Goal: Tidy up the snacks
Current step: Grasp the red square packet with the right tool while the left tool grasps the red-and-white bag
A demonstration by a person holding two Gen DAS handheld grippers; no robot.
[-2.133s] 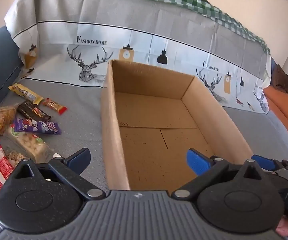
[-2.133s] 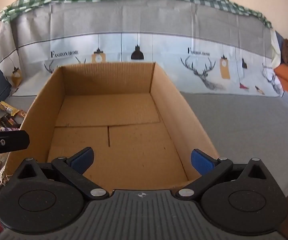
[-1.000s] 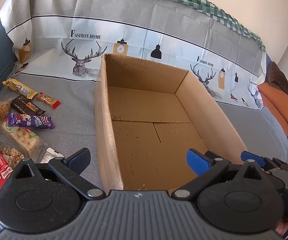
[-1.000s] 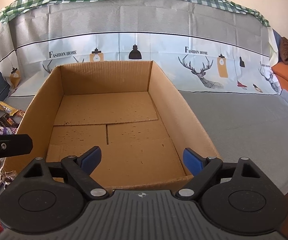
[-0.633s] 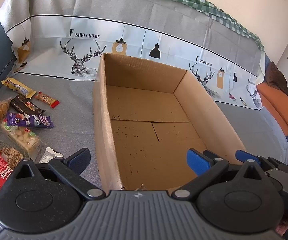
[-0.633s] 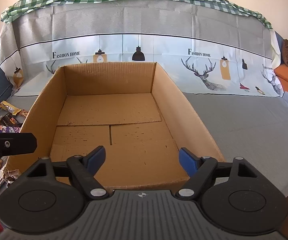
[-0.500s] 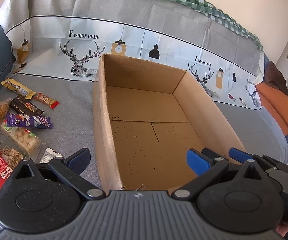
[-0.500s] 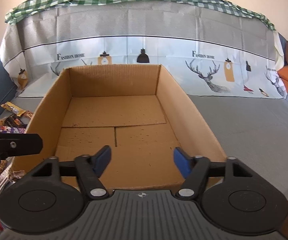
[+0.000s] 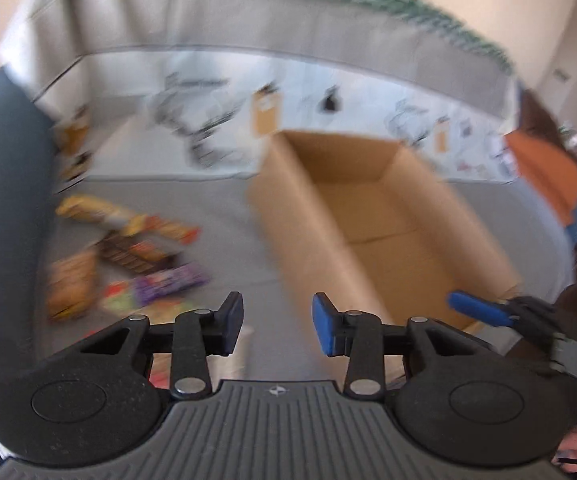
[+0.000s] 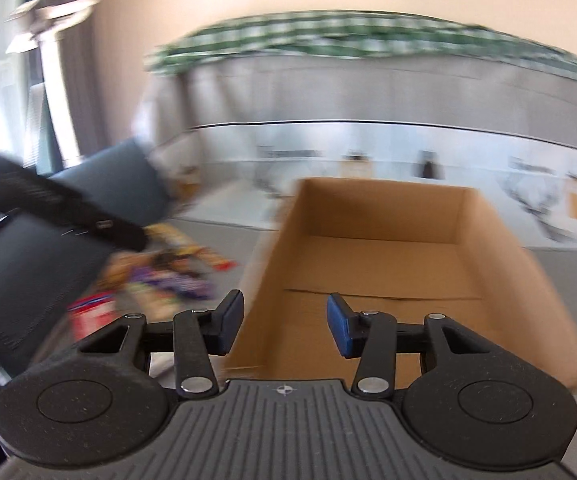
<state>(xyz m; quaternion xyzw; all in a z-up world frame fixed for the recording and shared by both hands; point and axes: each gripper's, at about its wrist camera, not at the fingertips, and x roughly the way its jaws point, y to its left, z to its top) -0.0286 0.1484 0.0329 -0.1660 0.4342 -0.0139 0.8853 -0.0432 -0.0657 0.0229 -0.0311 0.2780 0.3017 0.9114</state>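
Note:
An open, empty cardboard box (image 9: 368, 216) sits on the grey sofa cover and shows in the right wrist view too (image 10: 400, 264). Several wrapped snacks (image 9: 128, 256) lie in a blurred pile left of the box; they also show in the right wrist view (image 10: 160, 276). My left gripper (image 9: 277, 320) is partly open and empty, above the cover between the snacks and the box. My right gripper (image 10: 284, 322) is partly open and empty over the box's near left corner; one of its blue fingers (image 9: 476, 312) shows in the left wrist view.
A deer-print cloth (image 9: 216, 120) covers the sofa back behind the box. A dark blue cushion (image 9: 4, 184) stands at the far left. An orange cushion (image 9: 544, 172) lies at the far right. The left gripper's black body (image 10: 64, 216) crosses the right wrist view.
Both grippers have swung left, blurring the views. Both pairs of fingers have closed from wide open to a narrower gap. The snacks now sit nearer the middle of the left view.

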